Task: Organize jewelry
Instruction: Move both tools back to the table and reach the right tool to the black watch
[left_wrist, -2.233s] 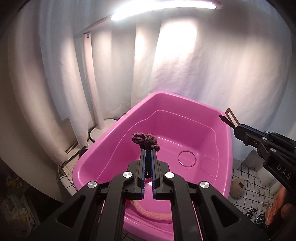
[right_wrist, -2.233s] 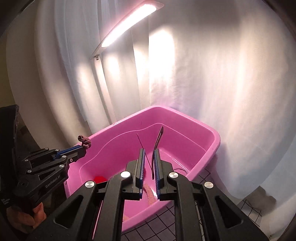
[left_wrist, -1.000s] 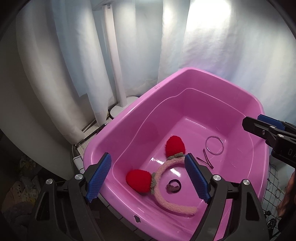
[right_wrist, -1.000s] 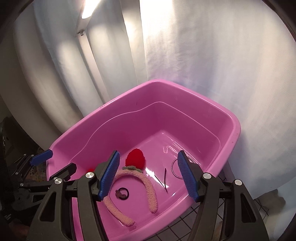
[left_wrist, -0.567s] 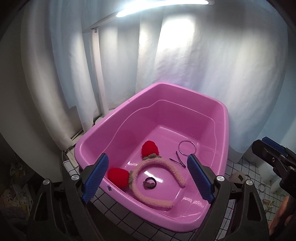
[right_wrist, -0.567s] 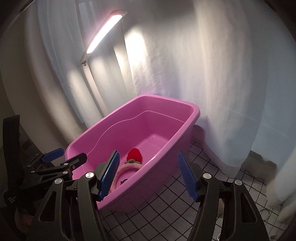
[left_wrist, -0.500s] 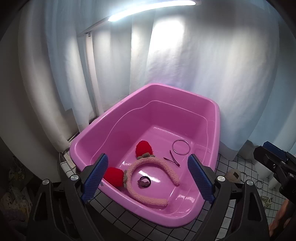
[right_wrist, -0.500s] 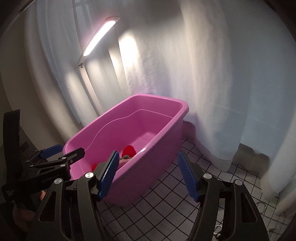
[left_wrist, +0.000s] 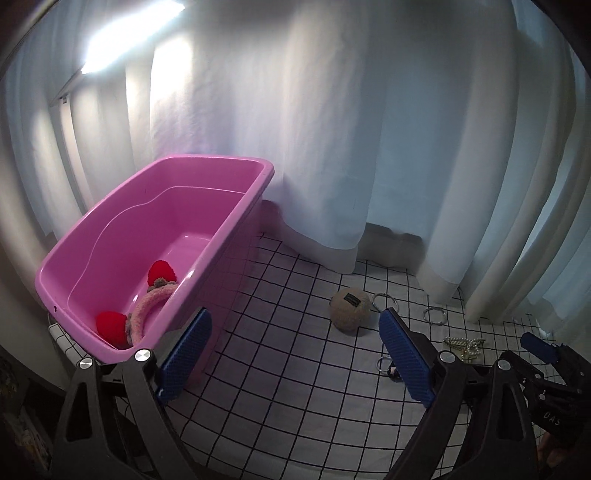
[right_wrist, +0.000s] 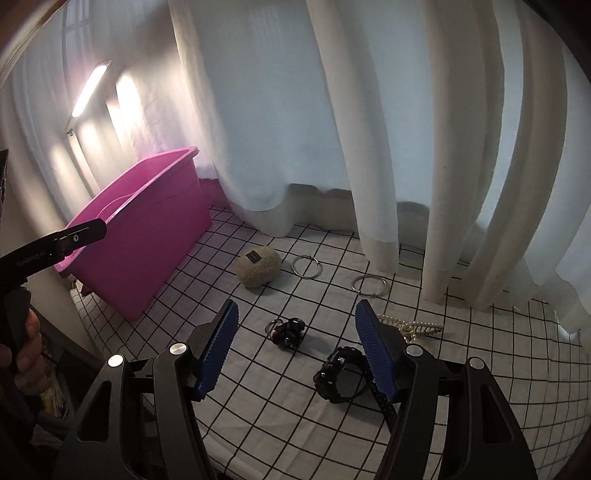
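From the left wrist camera, the left gripper (left_wrist: 293, 352) is spread wide apart and holds nothing, hanging over the checked cloth (left_wrist: 280, 332). To its left stands the pink tub (left_wrist: 155, 221), its long axis running from near left to far right. Inside the tub lies a fluffy pink headband (left_wrist: 149, 306) with two red pom-poms, its arc curving up toward the tub's near wall. On the cloth right of the tub sit a beige plush ball (left_wrist: 350, 308), two metal rings (left_wrist: 385, 301) and a pearl hair clip (left_wrist: 463, 345).

From the right wrist camera, the right gripper (right_wrist: 295, 350) is likewise wide open and empty above the cloth. Between its fingers lies a small dark keyring charm (right_wrist: 288, 330); a black watch (right_wrist: 341, 376) lies just beside the right finger, its strap running toward the near right. The pearl clip stretches left to right.
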